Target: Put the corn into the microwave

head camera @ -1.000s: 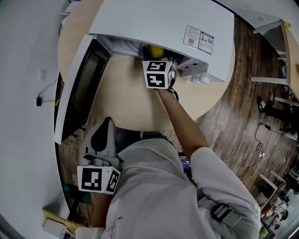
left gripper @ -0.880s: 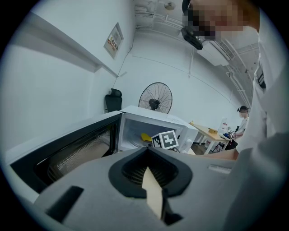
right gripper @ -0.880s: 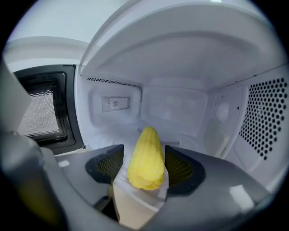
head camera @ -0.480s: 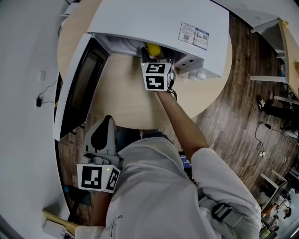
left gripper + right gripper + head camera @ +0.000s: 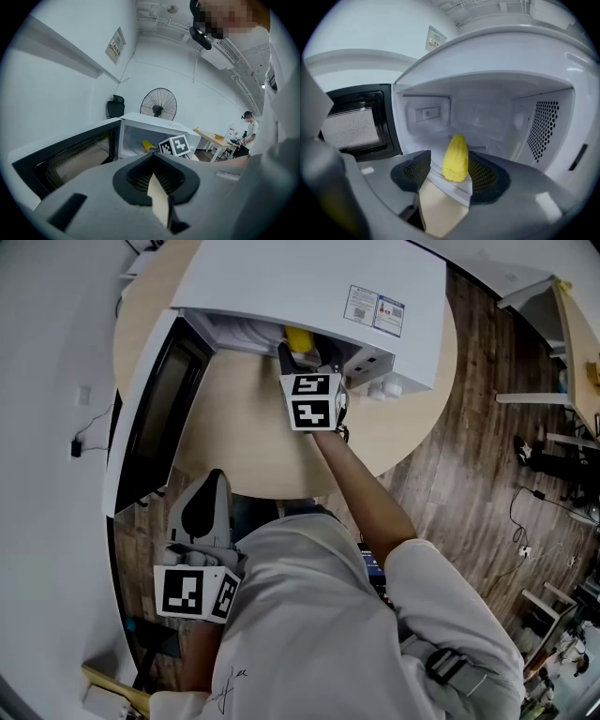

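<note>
The yellow corn (image 5: 455, 158) lies on the floor of the white microwave (image 5: 487, 112), just inside its mouth. My right gripper (image 5: 449, 171) is at that mouth with a pad on either side of the cob's near end; its jaws have just been closing a little but do not press the cob, so it stands open. From the head view the corn (image 5: 300, 337) shows under the microwave's (image 5: 309, 287) top edge, just beyond the right gripper (image 5: 305, 360). My left gripper (image 5: 208, 486) hangs low by the table's near edge, shut and empty.
The microwave door (image 5: 159, 418) is swung wide open to the left. The round wooden table (image 5: 253, 446) carries the oven. A standing fan (image 5: 158, 104) and a person (image 5: 251, 129) at a desk are far behind. Wood floor lies to the right.
My right gripper has drawn back a little from the microwave's mouth, so its fingers now show in front of the oven. The corn stays inside. The left gripper has kept still.
</note>
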A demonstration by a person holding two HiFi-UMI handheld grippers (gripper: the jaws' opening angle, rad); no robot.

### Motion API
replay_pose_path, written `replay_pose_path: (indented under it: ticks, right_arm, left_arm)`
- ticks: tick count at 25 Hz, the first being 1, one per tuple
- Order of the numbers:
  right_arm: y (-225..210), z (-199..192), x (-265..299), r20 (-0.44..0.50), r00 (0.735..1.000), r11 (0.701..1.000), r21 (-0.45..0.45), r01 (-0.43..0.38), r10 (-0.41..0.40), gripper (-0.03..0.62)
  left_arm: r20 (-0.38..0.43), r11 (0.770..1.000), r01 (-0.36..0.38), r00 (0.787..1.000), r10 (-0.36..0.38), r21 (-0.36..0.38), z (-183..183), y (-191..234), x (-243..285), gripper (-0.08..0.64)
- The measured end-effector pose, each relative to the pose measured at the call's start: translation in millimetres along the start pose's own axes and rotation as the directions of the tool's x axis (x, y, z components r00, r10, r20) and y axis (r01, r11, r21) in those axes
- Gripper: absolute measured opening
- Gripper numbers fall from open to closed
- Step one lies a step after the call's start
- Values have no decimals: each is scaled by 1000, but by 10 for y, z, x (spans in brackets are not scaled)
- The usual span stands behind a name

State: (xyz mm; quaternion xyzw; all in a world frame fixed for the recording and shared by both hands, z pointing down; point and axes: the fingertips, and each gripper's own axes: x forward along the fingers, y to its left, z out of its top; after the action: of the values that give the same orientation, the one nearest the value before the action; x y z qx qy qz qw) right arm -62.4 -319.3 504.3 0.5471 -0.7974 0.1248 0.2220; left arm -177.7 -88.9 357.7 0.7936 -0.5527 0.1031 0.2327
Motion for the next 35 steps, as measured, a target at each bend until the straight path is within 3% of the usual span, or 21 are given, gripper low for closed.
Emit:
replay_pose_path:
  ticks: [6,9,35]
  right_arm:
    - [27,-24,-199,-9,999,997,59,-42,42,259]
    - [12,-14,-319,3,999,996,78,-47,47,216]
    - [41,-138,-1133,-17,981,974,125,-187,191,26]
  left_arm:
    - [9,1000,5,1000,-5,7,-36,-99,8,-12]
    - [18,1000,8,1000,-8,5,-43,-155,-7,-12]
    - [65,1000,3,998,-3,-8,-155,-415,-74,-12]
